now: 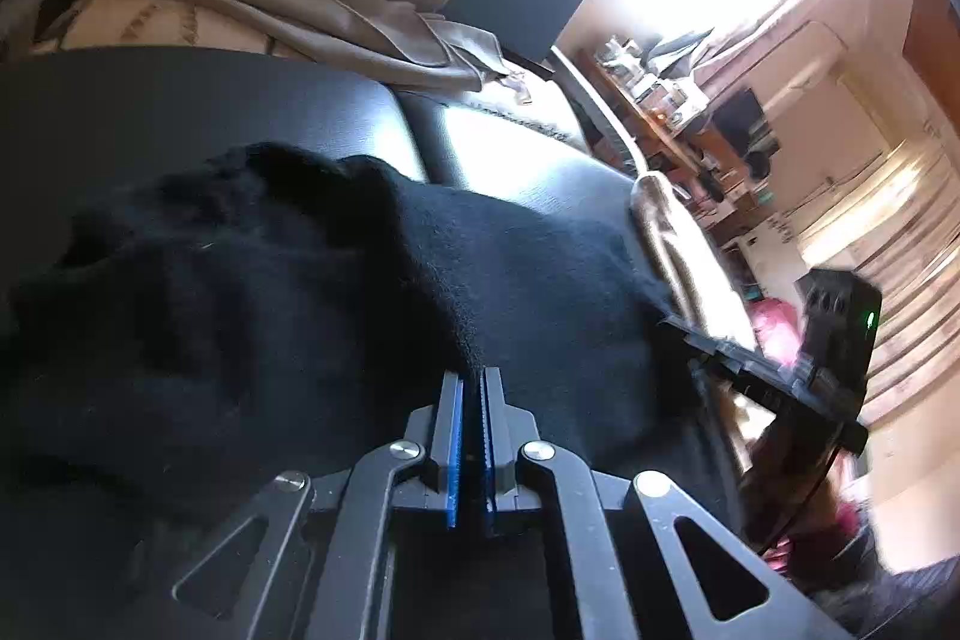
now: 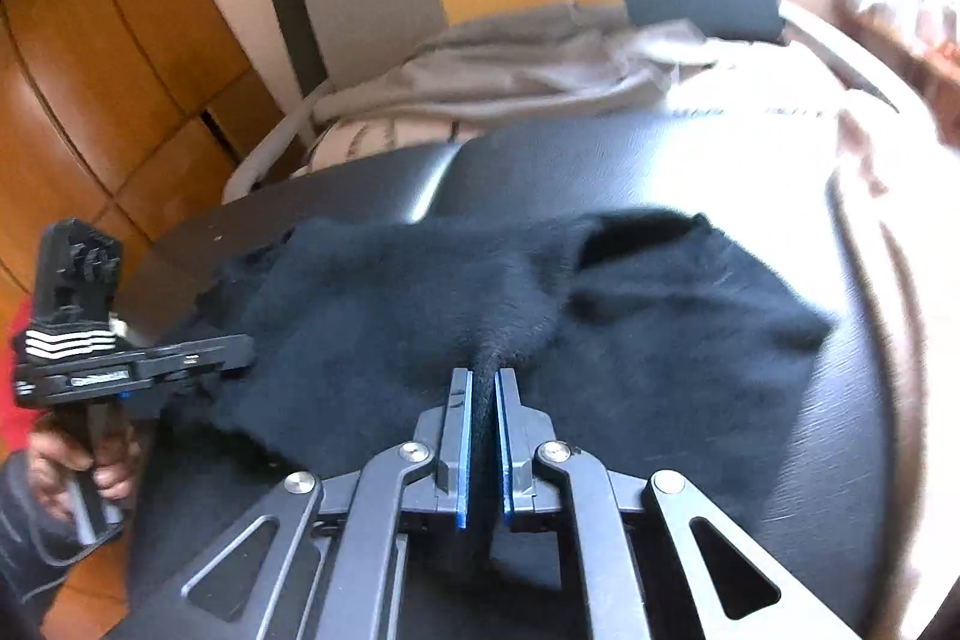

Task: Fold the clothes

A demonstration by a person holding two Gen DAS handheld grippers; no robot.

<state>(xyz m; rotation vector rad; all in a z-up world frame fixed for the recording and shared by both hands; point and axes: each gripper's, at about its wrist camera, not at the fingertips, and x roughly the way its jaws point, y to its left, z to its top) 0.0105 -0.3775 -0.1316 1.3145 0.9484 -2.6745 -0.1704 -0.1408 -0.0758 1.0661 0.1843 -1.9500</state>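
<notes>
A black fleecy garment (image 2: 456, 304) lies rumpled on a black padded surface (image 2: 630, 160), one opening gaping at its far side. It sits towards the near edge of that surface, with a heap of grey clothes (image 2: 540, 58) well behind it on a pale patterned cover.

Both tools have hold of it. The right gripper (image 2: 483, 382) is clenched on a pinch of the black cloth, a ridge of fabric running up between its blue pads. The left gripper (image 1: 473, 379) is likewise clamped on a fold of the garment's edge, with cloth pressed between its pads. In the right view the left tool shows off to the side, a hand (image 2: 78, 460) wrapped round its handle.

To my eye this is the start of a fold: two points along the near edge are taken, and the piece is not yet flat or doubled over. The next move probably wants both hands lifting together and keeping the edge taut between them, then carrying it over the rest of the cloth towards the far side. The fleece looks thick and limp, so a slack span may sag and bunch.
</notes>
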